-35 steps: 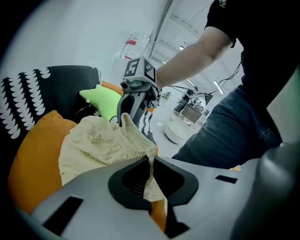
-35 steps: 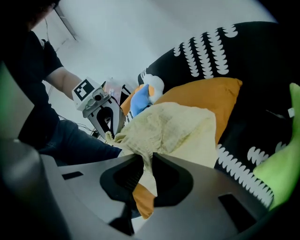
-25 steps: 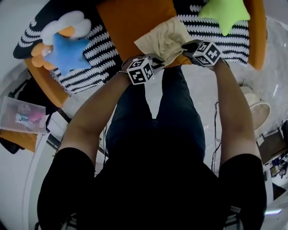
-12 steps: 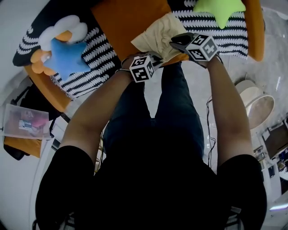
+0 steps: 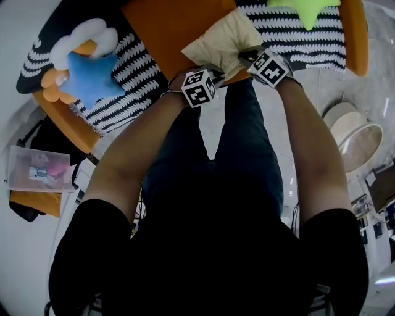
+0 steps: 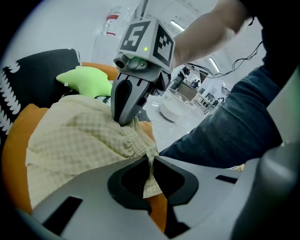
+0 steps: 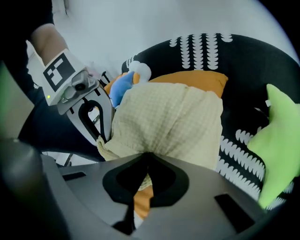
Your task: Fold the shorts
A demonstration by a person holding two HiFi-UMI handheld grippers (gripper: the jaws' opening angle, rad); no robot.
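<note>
Pale yellow checked shorts (image 5: 221, 38) lie bunched on an orange cushion (image 5: 166, 24). My left gripper (image 5: 214, 74) holds their near edge at the left and is shut on the elastic waistband (image 6: 140, 143); the fabric runs into its jaws. My right gripper (image 5: 248, 57) is at the near edge on the right. Its jaws have just been closing and are now shut on the shorts' hem (image 7: 140, 152). In the left gripper view the right gripper (image 6: 123, 121) presses into the cloth. The right gripper view shows the left gripper (image 7: 100, 137) at the cloth's corner.
The cushion rests on a black and white striped blanket (image 5: 136, 68). A blue star plush (image 5: 89, 73) lies to the left, a green star plush (image 5: 303, 8) to the right. A white round basin (image 5: 355, 139) stands on the floor at right. The person's legs are just below the grippers.
The right gripper's jaws, parted half a second ago, have closed on the shorts' near edge. Both grippers have sunk a little toward the cushion with the cloth.
</note>
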